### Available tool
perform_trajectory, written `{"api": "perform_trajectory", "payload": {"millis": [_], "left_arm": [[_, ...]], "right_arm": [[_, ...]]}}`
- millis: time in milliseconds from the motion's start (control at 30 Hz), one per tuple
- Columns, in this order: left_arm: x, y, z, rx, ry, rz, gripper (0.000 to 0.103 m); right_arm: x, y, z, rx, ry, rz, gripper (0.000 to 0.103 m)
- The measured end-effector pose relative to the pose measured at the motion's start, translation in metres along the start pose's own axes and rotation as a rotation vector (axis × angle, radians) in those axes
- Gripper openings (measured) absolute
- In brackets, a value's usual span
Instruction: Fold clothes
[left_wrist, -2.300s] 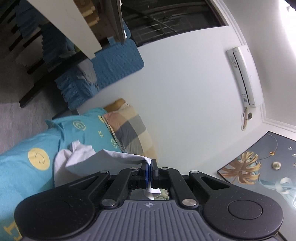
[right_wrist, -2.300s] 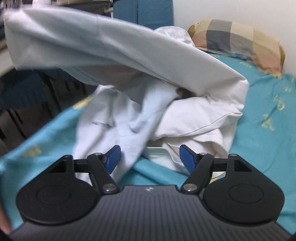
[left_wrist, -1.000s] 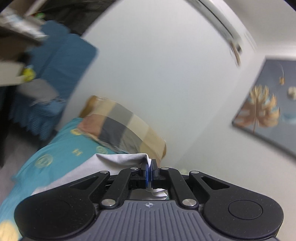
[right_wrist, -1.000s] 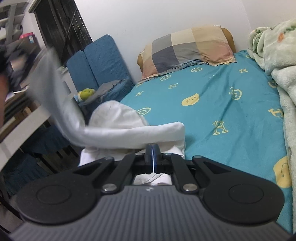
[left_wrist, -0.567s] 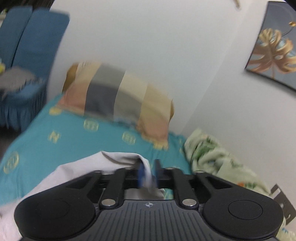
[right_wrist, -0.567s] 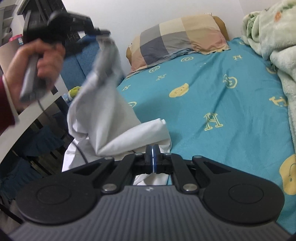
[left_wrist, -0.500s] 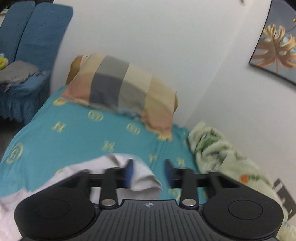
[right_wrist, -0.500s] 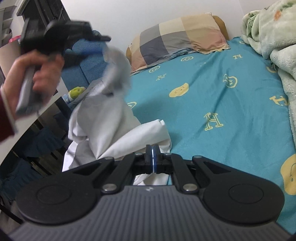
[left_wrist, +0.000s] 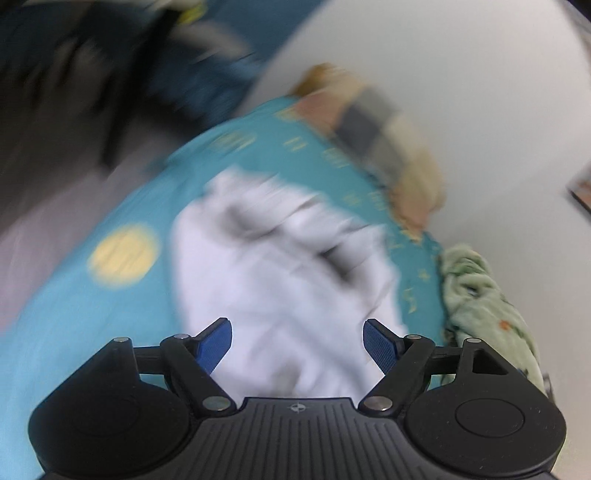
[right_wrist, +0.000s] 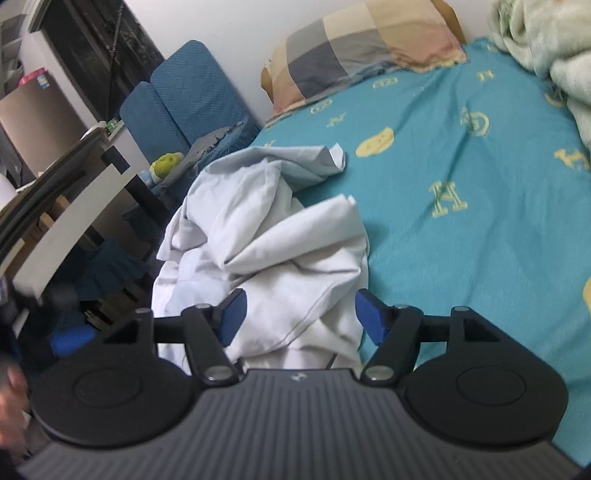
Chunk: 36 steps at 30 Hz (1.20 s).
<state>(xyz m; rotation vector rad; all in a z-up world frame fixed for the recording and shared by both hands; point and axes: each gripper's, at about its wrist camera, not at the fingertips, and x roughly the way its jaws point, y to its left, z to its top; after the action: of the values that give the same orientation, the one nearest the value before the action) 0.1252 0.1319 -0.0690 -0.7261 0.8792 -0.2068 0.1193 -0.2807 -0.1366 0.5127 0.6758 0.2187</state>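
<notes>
White shirt sits crumpled at the bed edge; both left gripper and right gripper jaws are opening, pinching nothing. Loose cloth could probably slide off that edge.

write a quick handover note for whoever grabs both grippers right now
Left gripper: jaws opening, nothing gripped, over the shirt.
Right gripper: jaws opening, pads off the cloth, shirt bunched between them.
Shirt: crumpled heap at the near left edge of the bed, partly hanging off.
Done: no fold visible.
Left: spread it flat, then fold.
</notes>
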Motion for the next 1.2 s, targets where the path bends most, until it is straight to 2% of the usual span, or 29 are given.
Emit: {"api": "perform_trajectory", "payload": {"millis": [100,200,300,333,400,433,467,500,533,567,633,700,733,867,1033,1133,1200], "left_arm": [[0.001,0.029,-0.013,-0.146,0.059,-0.04,0.08],[0.007,0.032,-0.018,-0.156,0.111,-0.031,0.08],[0.016,0.034,-0.026,-0.166,0.159,-0.048,0.08],[0.02,0.035,-0.029,-0.17,0.176,-0.052,0.08],[0.03,0.036,-0.034,-0.177,0.21,-0.058,0.076],[0.034,0.036,-0.035,-0.172,0.222,-0.063,0.073],[0.036,0.036,-0.036,-0.161,0.232,-0.063,0.072],[0.038,0.036,-0.038,-0.149,0.241,-0.061,0.066],[0.04,0.035,-0.039,-0.137,0.251,-0.059,0.052],[0.041,0.037,-0.039,-0.138,0.257,-0.065,0.045],[0.043,0.035,-0.042,-0.148,0.26,-0.08,0.021],[0.039,0.032,-0.041,-0.148,0.235,-0.093,0.008],[0.036,0.031,-0.039,-0.153,0.22,-0.116,0.007],[0.01,0.022,-0.019,-0.166,0.093,-0.221,0.005],[-0.042,0.021,0.009,-0.19,-0.059,-0.383,0.004],[-0.066,0.026,0.022,-0.191,-0.133,-0.411,0.004],[-0.074,0.03,0.028,-0.202,-0.187,-0.412,0.004]], "right_arm": [[0.01,-0.004,-0.007,0.026,0.047,-0.01,0.068],[0.024,-0.008,-0.014,0.03,0.098,-0.027,0.068],[0.033,-0.009,-0.019,0.018,0.109,-0.011,0.067],[0.034,-0.007,-0.02,0.008,0.104,-0.006,0.063],[0.035,-0.003,-0.021,-0.017,0.11,0.028,0.037],[0.035,0.0,-0.021,-0.039,0.111,0.029,0.012],[0.034,0.004,-0.021,-0.068,0.107,0.017,0.009],[0.032,0.007,-0.02,-0.093,0.097,0.012,0.008],[0.027,0.01,-0.017,-0.105,0.073,0.011,0.007],[0.02,0.012,-0.013,-0.103,0.038,0.012,0.007],[0.001,0.013,-0.001,-0.071,-0.049,0.016,0.006],[-0.018,0.01,0.013,-0.029,-0.134,0.01,0.005],[-0.028,0.006,0.02,-0.006,-0.178,0.001,0.004],[-0.055,-0.022,0.042,0.111,-0.287,-0.047,0.003],[-0.075,-0.063,0.064,0.2,-0.403,-0.18,0.003],[-0.083,-0.089,0.074,0.261,-0.441,-0.225,0.003],[-0.08,-0.091,0.074,0.275,-0.428,-0.206,0.003]]}}
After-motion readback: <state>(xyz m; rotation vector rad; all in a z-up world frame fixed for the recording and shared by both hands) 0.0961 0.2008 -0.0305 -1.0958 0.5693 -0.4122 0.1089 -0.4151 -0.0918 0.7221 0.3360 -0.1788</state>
